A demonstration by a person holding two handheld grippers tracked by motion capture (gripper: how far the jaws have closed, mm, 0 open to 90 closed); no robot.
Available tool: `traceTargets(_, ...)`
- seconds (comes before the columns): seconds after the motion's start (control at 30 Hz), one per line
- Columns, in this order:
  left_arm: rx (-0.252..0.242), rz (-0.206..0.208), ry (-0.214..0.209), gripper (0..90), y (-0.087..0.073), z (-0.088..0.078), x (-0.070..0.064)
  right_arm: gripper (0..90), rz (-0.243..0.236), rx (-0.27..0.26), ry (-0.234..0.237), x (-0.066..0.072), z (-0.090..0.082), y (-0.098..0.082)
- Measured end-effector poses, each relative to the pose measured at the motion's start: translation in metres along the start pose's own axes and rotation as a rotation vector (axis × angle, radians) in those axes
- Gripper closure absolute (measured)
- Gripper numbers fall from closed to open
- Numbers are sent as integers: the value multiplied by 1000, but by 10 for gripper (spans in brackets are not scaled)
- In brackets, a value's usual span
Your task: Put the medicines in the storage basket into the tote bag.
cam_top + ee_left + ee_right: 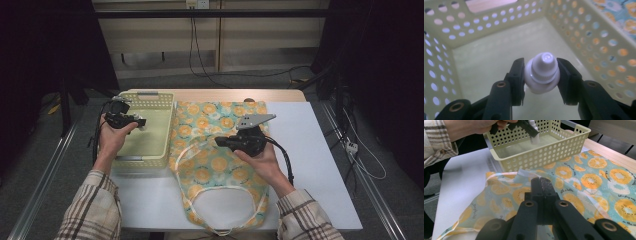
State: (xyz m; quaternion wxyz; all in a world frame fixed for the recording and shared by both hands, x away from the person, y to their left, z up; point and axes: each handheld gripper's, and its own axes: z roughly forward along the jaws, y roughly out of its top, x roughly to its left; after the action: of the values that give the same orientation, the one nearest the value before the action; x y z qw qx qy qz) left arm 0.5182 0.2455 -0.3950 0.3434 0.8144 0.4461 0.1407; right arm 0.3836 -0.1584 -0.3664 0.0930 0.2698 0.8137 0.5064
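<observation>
My left gripper (140, 123) hangs over the pale yellow perforated basket (141, 162) at the table's left, shut on a small white capped bottle (542, 73). The bottle's cap points away from the camera, with a black pad on each side of it. In the right gripper view the bottle (534, 137) hangs inside the basket (544, 157), just above its floor. My right gripper (220, 141) is shut, its jaws pressed together low over the orange-print cloth bag (215, 165). Its tips (541, 181) sit near the bag's white-trimmed edge; I cannot tell whether they pinch fabric.
The bag (599, 177) lies flat down the middle of the white table (315, 155), its handle loop toward the near edge. The basket's floor (499, 57) is bare. Cables trail from both grippers. A wooden strip borders the table's far edge.
</observation>
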Motion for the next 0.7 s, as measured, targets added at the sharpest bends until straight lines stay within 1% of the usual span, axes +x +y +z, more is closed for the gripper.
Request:
traceTargets(0.1,-34,16,-7,603,3,-9,-6,900,1,0,-2,0,0,0)
traceTargets(0.17,-60,13,-21,603,3,-16,-11,900,2,-2,-2,0,0,0)
traceTargets(0.2,-68,25,-24,603,4,-20,-13,900,2,-2,-2,0,0,0)
traceTargets(0.33,-121,47,-54,603,7,-34,-30,900,4,-1,-5,0,1,0)
traceTargets(0.37,-133,53,-51,603,8,-37,-34,900,5,-1,-5,0,1,0)
traceTargets(0.47,-167,63,-70,603,10,-46,-45,900,4,-3,-7,0,1,0)
traceTargets(0.5,-172,72,-78,603,10,-48,-48,900,4,-2,-7,0,1,0)
traceTargets(0.57,-185,74,-91,603,9,-53,-54,900,1,2,-8,0,1,-1)
traceTargets(0.7,-209,94,-118,603,5,-61,-65,900,4,1,-13,0,0,-1)
